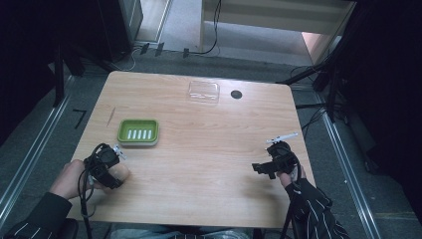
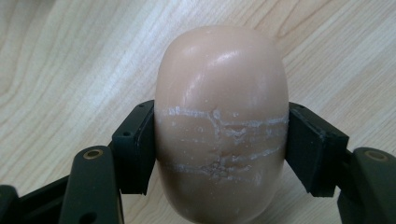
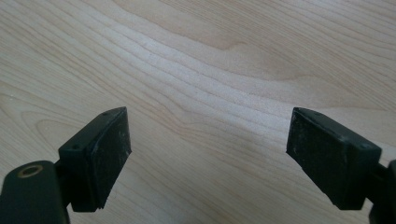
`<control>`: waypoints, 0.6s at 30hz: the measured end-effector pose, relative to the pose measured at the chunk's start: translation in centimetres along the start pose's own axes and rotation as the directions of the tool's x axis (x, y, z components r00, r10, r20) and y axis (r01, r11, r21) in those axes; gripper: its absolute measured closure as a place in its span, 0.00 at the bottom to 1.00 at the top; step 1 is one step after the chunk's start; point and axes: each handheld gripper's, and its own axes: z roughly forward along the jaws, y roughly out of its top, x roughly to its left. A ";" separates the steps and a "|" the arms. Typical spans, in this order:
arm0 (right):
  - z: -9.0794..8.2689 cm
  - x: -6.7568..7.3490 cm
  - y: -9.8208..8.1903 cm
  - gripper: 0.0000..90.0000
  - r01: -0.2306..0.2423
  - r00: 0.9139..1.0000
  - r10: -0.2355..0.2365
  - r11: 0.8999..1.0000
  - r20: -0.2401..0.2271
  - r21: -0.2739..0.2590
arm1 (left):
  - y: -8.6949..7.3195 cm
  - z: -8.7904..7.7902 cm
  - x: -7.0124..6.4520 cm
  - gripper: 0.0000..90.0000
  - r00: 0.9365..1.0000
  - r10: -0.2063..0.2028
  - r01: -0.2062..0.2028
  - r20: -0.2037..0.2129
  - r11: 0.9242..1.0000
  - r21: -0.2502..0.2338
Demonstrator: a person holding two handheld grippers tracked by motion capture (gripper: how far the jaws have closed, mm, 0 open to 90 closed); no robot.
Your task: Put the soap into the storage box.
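A peach oval bar of soap (image 2: pixel 219 93) with white scuff lines lies on the wooden table, and my left gripper (image 2: pixel 219 149) is shut on its sides. From above, that left gripper (image 1: pixel 115 174) sits at the near left of the table, with the soap (image 1: pixel 122 173) at its tip. A green soap dish (image 1: pixel 138 132) with white ribs stands just beyond it. My right gripper (image 1: pixel 260 168) rests at the near right, pointing left. Its jaws are open over bare wood, with nothing between the right gripper (image 3: pixel 208 154) pads.
A clear plastic lid or tray (image 1: pixel 203 91) lies near the table's far edge, with a small black disc (image 1: pixel 236 94) to its right. A thin stick (image 1: pixel 112 118) lies left of the dish. Cables and dark stands surround the table (image 1: pixel 209 149).
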 end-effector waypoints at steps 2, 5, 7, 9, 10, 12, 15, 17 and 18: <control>0.0 0.0 0.0 0.16 0.002 1.000 -0.002 1.000 -0.001 0.000 | 0.3 -0.1 0.1 0.37 1.000 0.006 -0.006 -0.002 1.000 -0.001; 0.0 0.0 0.0 0.16 0.002 1.000 -0.002 1.000 -0.002 0.000 | 0.5 -0.2 0.1 0.37 1.000 0.010 -0.010 -0.002 1.000 -0.003; 0.0 0.0 0.0 0.16 0.003 1.000 -0.003 1.000 -0.001 0.001 | 0.7 -0.3 0.2 0.37 1.000 0.023 -0.023 0.007 1.000 0.000; 0.0 0.0 0.0 0.16 0.003 1.000 -0.003 1.000 -0.001 0.000 | 0.8 -0.4 0.3 0.37 1.000 0.031 -0.031 0.002 1.000 0.002; 0.0 0.0 0.0 0.16 0.001 1.000 -0.001 1.000 -0.001 0.001 | 0.9 -0.5 0.3 0.37 1.000 0.029 -0.029 0.002 1.000 0.000; 0.0 0.0 0.0 0.16 0.000 1.000 0.000 1.000 -0.001 0.001 | 1.0 -0.6 0.4 0.37 0.999 0.032 -0.032 0.007 0.999 -0.009; 0.0 0.0 0.0 0.16 0.003 1.000 -0.003 1.000 -0.001 0.002 | 1.1 -0.8 0.6 0.37 0.999 0.041 -0.040 0.002 0.999 -0.014; 0.0 0.0 0.0 0.16 0.003 1.000 -0.003 1.000 -0.001 0.002 | 1.3 -0.9 0.6 0.37 0.999 0.045 -0.045 -0.003 0.999 -0.018; 0.0 0.0 0.0 0.16 0.002 1.000 -0.002 1.000 -0.001 0.001 | 1.5 -1.0 0.7 0.37 0.999 0.054 -0.054 -0.003 0.998 -0.013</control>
